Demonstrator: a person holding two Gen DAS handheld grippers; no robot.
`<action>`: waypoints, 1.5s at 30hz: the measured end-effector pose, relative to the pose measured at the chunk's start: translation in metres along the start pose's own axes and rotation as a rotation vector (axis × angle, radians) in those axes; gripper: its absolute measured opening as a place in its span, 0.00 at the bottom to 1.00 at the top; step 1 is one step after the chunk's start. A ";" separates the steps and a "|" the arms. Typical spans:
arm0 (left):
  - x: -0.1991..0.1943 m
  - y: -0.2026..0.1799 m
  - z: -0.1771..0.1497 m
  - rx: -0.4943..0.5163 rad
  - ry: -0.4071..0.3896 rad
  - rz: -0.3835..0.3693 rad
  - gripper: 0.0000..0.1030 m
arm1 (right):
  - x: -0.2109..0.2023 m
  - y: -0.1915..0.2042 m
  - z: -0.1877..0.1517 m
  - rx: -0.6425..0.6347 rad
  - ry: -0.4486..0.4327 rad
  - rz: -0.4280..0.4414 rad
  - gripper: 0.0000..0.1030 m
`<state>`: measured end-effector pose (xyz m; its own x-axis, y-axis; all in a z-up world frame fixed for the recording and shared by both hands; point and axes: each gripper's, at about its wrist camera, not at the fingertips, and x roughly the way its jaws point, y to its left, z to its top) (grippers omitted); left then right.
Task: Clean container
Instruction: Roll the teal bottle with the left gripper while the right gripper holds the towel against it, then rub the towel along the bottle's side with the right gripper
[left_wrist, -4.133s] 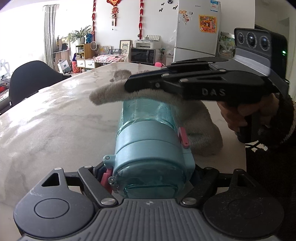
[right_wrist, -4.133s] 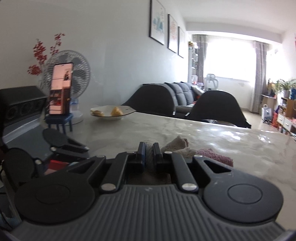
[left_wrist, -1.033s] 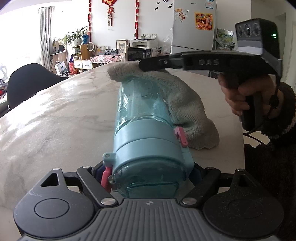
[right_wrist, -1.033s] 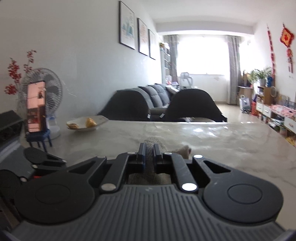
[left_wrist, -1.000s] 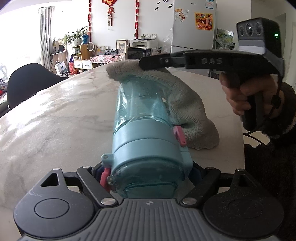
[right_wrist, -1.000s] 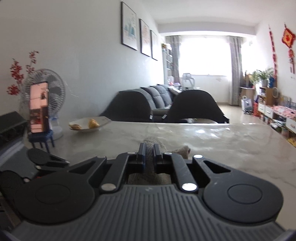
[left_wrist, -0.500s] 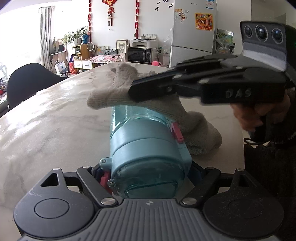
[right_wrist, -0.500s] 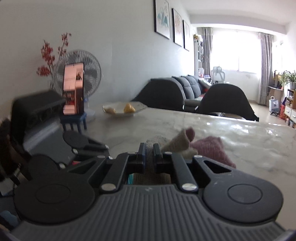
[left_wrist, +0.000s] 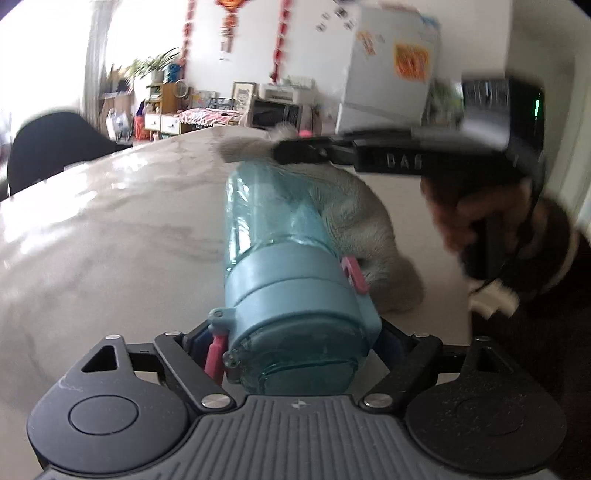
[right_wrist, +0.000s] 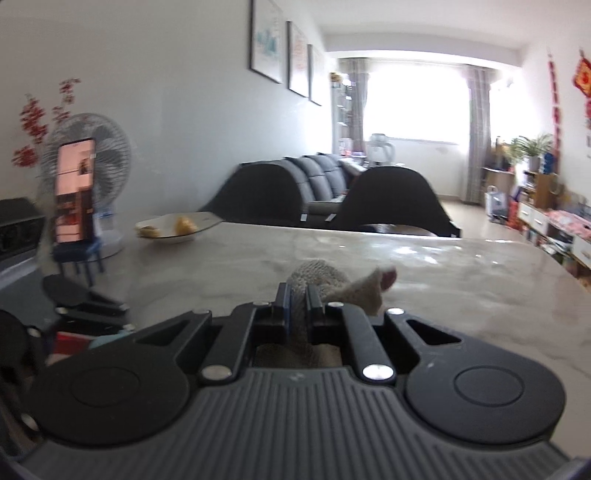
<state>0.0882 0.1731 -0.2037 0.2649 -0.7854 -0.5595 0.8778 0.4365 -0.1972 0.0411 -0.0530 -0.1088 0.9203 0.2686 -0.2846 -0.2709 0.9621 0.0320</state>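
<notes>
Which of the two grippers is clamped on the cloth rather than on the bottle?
The right gripper, shut on the grey cloth. The left gripper grips the blue bottle at its lid end instead.

one bottle (left_wrist: 291, 280), one cloth (left_wrist: 362, 218), two grippers (left_wrist: 295, 347) (right_wrist: 298, 295).

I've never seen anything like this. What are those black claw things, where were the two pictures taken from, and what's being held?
No robot here: a person holds a hand-operated claw in each hand, and each claw carries a camera looking along its fingers. The left claw's picture shows the left gripper clamped on the capped end of a blue bottle, which points away over the marble table. The right gripper comes in from the side, pinching a grey cloth draped on the bottle. The right claw's picture shows the same cloth between its shut fingers, with a phone on a stand and a fruit plate beyond.
</notes>
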 end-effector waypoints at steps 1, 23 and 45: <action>-0.003 0.005 -0.002 -0.035 -0.009 -0.010 0.83 | 0.001 -0.003 0.000 0.011 0.002 -0.005 0.08; -0.021 0.041 -0.016 -0.593 -0.091 -0.125 0.68 | -0.002 -0.025 -0.014 0.091 0.088 -0.097 0.08; -0.068 -0.016 0.027 0.239 0.080 0.210 0.68 | -0.003 -0.038 -0.003 0.233 0.053 0.019 0.08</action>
<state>0.0667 0.2072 -0.1409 0.4263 -0.6479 -0.6313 0.8786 0.4627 0.1183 0.0481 -0.0908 -0.1123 0.8976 0.2902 -0.3318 -0.2101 0.9434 0.2566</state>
